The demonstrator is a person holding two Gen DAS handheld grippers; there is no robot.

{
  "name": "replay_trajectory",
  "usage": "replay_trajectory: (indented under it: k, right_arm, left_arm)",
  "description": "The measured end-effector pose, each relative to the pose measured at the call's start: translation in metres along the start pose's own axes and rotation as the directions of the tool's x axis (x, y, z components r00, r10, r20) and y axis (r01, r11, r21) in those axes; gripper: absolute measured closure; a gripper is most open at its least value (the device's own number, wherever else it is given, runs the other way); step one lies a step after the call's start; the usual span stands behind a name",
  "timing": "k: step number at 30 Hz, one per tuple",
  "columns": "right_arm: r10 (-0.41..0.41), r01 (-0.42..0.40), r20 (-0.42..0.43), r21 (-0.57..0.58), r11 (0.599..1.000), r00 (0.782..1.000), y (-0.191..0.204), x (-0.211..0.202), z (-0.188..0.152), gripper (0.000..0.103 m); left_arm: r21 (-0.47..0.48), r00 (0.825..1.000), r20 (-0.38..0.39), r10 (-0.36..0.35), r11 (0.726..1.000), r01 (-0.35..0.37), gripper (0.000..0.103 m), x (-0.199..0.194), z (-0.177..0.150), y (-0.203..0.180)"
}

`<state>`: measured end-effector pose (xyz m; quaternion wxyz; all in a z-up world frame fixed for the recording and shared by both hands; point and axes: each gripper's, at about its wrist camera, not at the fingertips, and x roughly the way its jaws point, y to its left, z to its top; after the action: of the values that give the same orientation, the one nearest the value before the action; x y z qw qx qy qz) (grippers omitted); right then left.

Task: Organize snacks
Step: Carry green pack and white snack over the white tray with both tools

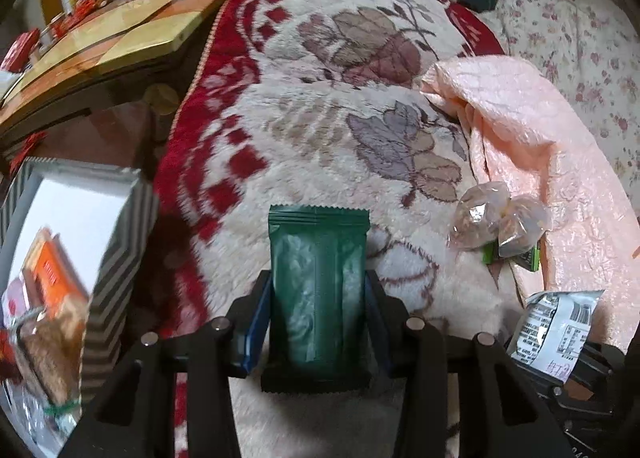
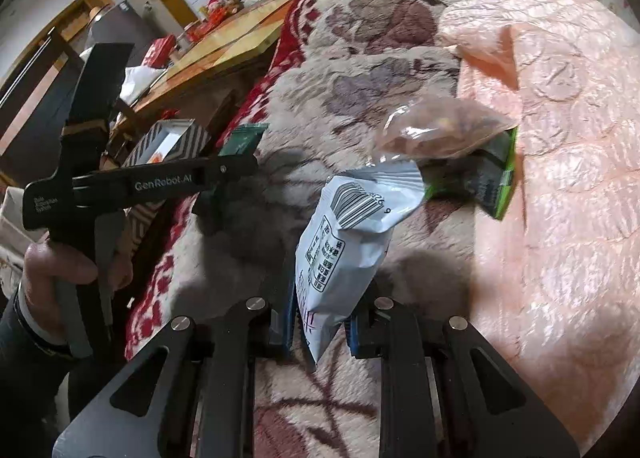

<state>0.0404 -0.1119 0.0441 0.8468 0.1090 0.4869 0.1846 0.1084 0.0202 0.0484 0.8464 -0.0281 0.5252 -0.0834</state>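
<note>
My left gripper (image 1: 318, 294) is shut on a dark green snack packet (image 1: 318, 282), held upright above the flowered blanket. My right gripper (image 2: 320, 322) is shut on a white snack packet with a barcode (image 2: 348, 242); that packet also shows at the right edge of the left wrist view (image 1: 556, 330). A striped box (image 1: 116, 258) with several snacks inside sits at the left; it also shows in the right wrist view (image 2: 176, 140). Clear bags of nuts (image 1: 500, 222) (image 2: 444, 130) lie on a green-edged packet (image 2: 492, 182) by the pink quilt.
A flowered red-and-cream blanket (image 1: 320, 106) covers the surface. A pink quilt (image 1: 552, 162) lies to the right. A wooden table (image 1: 104, 38) stands at the far left. In the right wrist view the left gripper's body (image 2: 160, 184) and the person's hand (image 2: 60, 274) are at the left.
</note>
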Motion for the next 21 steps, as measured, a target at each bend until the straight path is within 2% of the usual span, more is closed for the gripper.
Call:
replay_trajectory:
  k: [12,21]
  right_arm:
    - [0.026,-0.027,-0.015,-0.084,0.996,1.000,0.040,-0.004,-0.004,0.085]
    - [0.047,-0.054,-0.048,-0.158,0.986,0.998,0.079,0.001,-0.008,0.085]
  left_arm:
    - [-0.059,0.997,0.061,0.046,0.997,-0.042,0.057,-0.049,-0.035,0.021]
    - [-0.110,0.988,0.097,0.116,0.988,-0.105,0.057,-0.084,-0.061,0.048]
